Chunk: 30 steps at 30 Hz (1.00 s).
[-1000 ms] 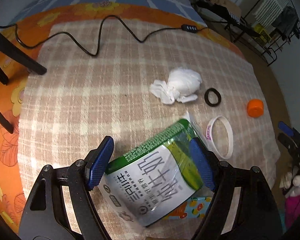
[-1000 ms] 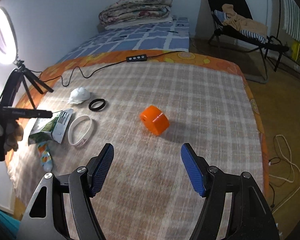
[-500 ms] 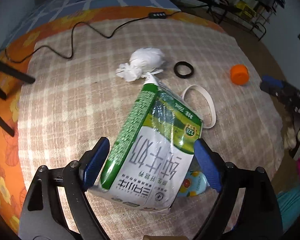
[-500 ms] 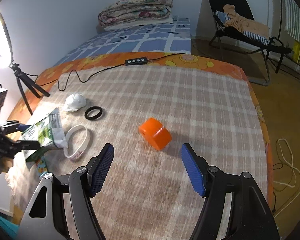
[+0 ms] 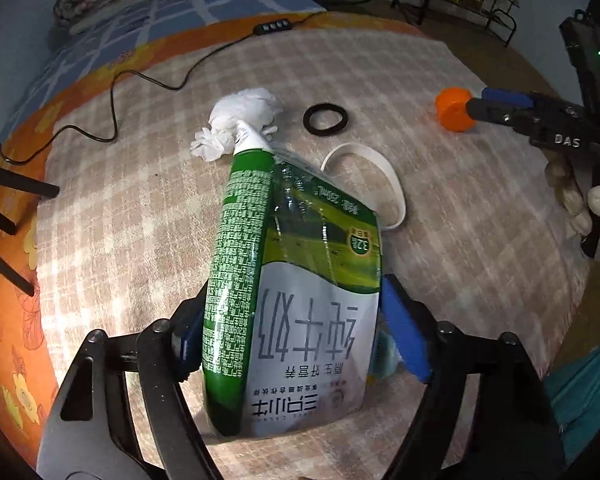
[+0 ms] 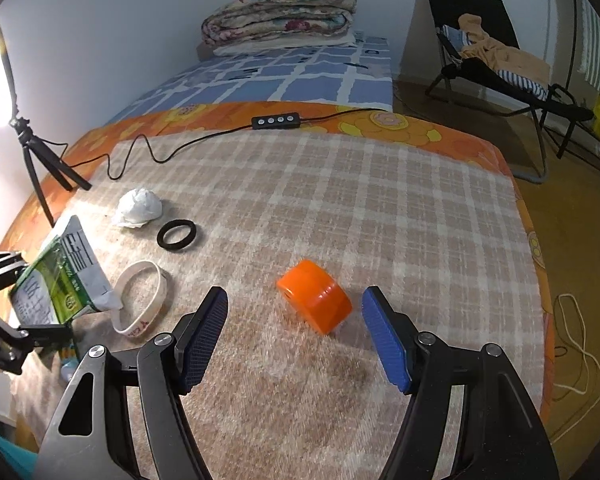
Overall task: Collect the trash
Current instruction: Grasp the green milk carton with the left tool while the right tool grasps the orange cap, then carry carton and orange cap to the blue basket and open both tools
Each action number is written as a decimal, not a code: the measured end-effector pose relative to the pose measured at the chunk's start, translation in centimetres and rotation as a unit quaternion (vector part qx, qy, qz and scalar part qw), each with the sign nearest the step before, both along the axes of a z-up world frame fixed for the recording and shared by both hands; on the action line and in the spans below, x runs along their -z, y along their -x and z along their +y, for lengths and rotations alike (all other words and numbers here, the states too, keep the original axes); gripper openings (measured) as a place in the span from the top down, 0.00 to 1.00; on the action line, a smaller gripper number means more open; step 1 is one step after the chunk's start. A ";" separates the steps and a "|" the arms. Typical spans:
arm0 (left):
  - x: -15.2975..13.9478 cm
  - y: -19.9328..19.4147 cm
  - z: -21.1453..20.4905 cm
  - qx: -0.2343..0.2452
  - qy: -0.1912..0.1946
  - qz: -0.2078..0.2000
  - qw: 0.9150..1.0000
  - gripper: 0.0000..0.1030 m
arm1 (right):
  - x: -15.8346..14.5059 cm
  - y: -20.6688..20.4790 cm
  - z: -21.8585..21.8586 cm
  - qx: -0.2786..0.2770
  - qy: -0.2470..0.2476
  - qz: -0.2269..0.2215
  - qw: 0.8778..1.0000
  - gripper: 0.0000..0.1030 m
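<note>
hidden: left finger pad | behind: milk pouch (image 5: 300,280) | small print: unreadable

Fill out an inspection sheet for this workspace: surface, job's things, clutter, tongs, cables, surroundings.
Surface: plaid blanket over an orange floral sheet.
Job's things: milk carton, crumpled tissue, orange cap.
Clutter: black ring; white wristband beside the carton.
Tongs: left tongs have just been closing and grip the carton, raised; right tongs open, cap ahead of the gap, untouched.
Cables: black cord with inline switch across the far edge.
Surroundings: folded quilt, folding chair, tripod.
</note>
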<state>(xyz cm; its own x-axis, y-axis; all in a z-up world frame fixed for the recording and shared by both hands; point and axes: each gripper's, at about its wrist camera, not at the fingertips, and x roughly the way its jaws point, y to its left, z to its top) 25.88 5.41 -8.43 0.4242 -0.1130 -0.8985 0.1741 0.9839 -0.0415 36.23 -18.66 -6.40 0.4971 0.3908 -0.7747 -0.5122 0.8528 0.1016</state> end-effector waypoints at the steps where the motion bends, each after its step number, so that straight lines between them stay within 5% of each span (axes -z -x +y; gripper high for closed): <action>1: -0.1 0.2 -0.1 0.000 0.003 -0.005 1.000 0.26 | 0.1 -0.1 0.1 -0.002 0.001 0.000 1.000 0.33; 8: -1.0 1.3 -0.7 -0.003 -0.012 -0.033 0.999 0.28 | 1.0 -0.6 0.7 -0.005 0.030 -0.005 1.000 0.38; 13: -1.4 1.7 -0.6 -0.006 -0.011 -0.042 0.999 0.28 | 1.6 -0.9 0.6 -0.012 0.034 0.007 0.999 0.76; 30: -4.5 6.2 -0.1 -0.030 0.005 -0.063 0.998 0.28 | -3.4 4.5 -0.6 -0.026 -0.004 -0.023 0.999 0.77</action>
<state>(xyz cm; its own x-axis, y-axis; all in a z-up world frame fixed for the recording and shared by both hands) 19.70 5.32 -3.95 0.5392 -0.0923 -0.8371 0.1201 0.9922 -0.0320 31.75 -19.27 -3.04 0.5107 0.4231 -0.7484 -0.5594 0.8246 0.0844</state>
